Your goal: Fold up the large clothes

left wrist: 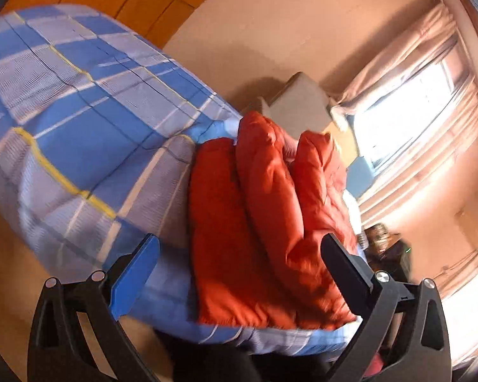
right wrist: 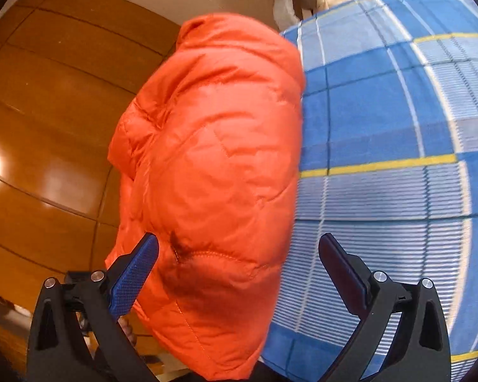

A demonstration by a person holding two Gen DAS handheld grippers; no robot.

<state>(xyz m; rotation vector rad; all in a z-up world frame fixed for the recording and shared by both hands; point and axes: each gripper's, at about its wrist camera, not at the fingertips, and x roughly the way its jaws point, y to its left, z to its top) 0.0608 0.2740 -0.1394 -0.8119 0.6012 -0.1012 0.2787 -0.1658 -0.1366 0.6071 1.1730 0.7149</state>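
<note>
Both our left gripper (left wrist: 239, 248) and right gripper (right wrist: 239, 246) gape wide, released, grasping nothing, above the folded orange puffer jacket (right wrist: 213, 159) on the blue plaid bed (right wrist: 382, 127).

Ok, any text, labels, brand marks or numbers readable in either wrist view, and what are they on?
None readable.
Orange puffer jacket: no label or logo shows.
Blue plaid bedsheet: pattern only.
Dark device by the curtain: a small green light, too blurred to read.
</note>
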